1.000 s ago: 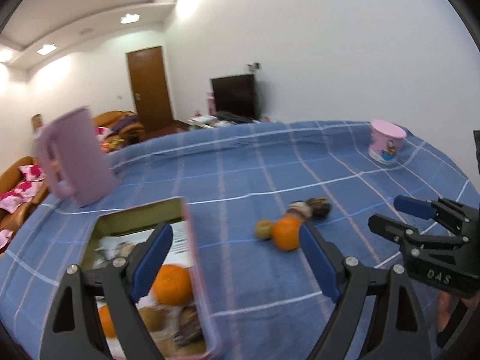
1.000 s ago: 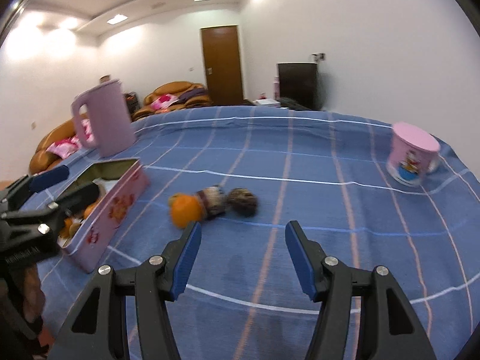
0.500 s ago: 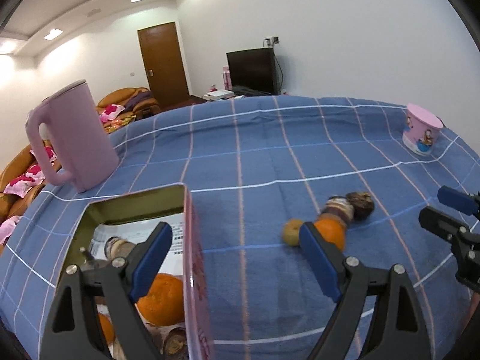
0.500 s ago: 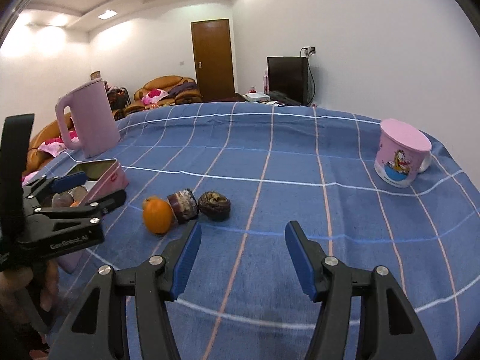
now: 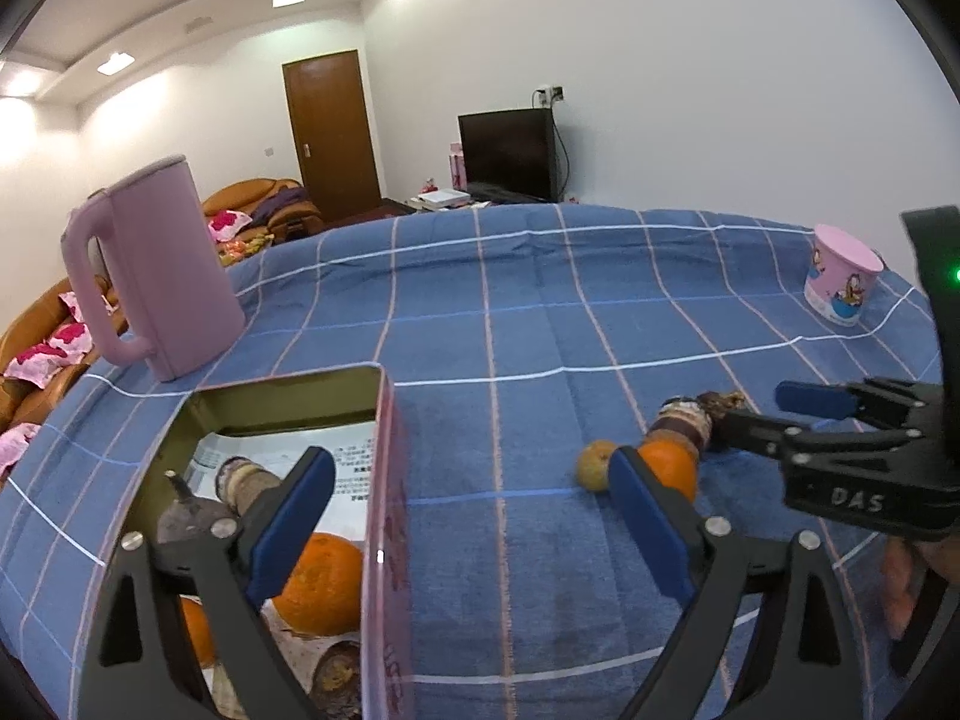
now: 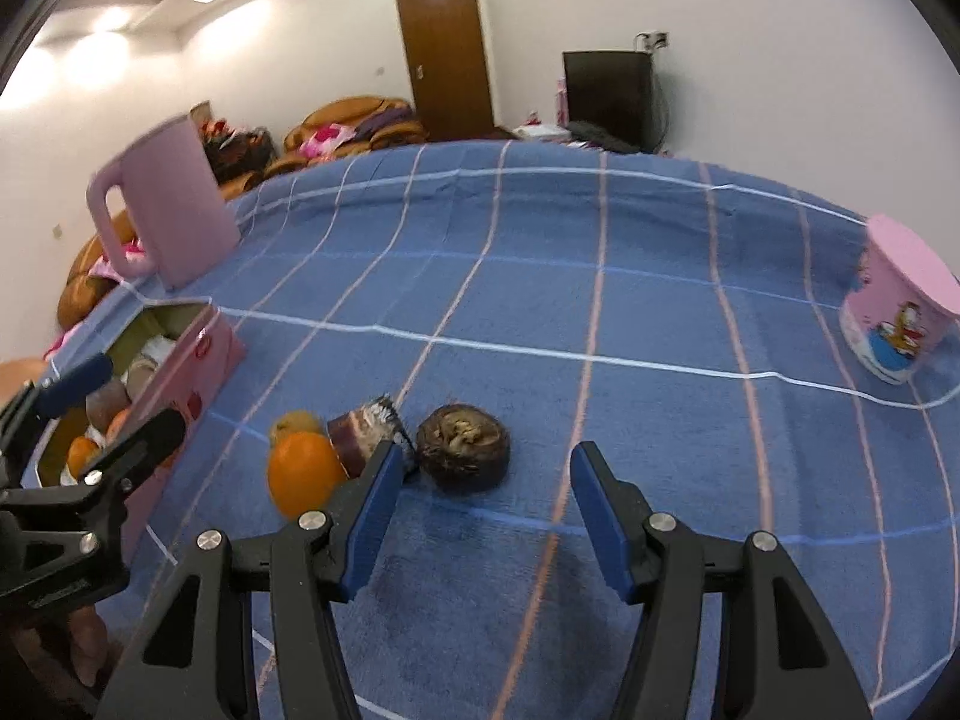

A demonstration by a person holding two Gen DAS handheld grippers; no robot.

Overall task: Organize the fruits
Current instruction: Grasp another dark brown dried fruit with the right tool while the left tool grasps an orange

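Blue checked tablecloth [image 5: 540, 312] holds pink metal tin [image 5: 390, 480], round orange [image 6: 303, 471]; white-walled room, brown door [image 5: 330, 132]. Left gripper [image 5: 468, 516] opening, empty; right gripper [image 6: 486, 516] spread, empty.

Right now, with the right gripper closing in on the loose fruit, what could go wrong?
1. The dark brown fruit, striped fruit, orange and small yellowish fruit lie packed in a row; the right gripper, empty, could knock neighbours rolling across the blue cloth.
2. The left gripper, jaws opening and empty, straddles the pink tin's wall; it may bump the tin.
3. The tin already holds several fruits, so added ones may pile up.
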